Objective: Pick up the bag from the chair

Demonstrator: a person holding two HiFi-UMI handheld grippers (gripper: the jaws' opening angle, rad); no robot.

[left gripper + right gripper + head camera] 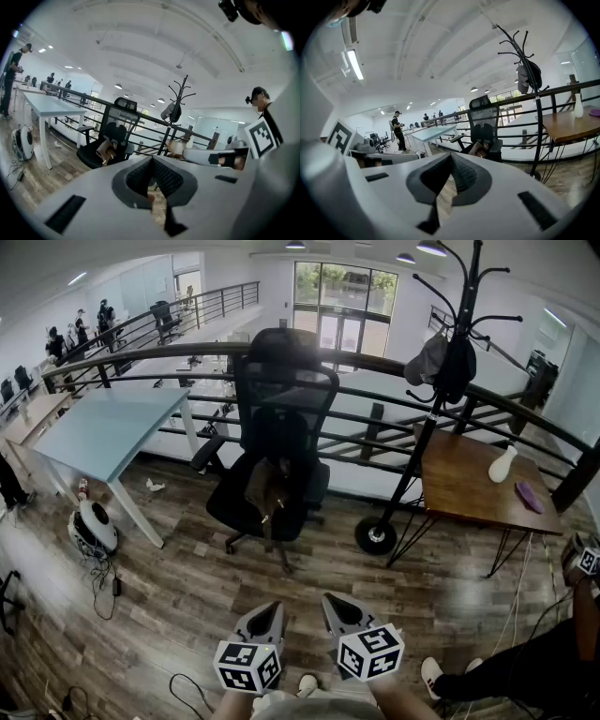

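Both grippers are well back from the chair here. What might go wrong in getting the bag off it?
1. The chair stands on casters on the wood floor; pushing on the bag may roll it away.
2. The left gripper and right gripper both have jaws together; they must open first.
3. The coat rack stands close on the chair's right and could get knocked.

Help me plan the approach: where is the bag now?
Head view, centre: the brown bag sits on the black office chair, between the pale table and the coat stand.
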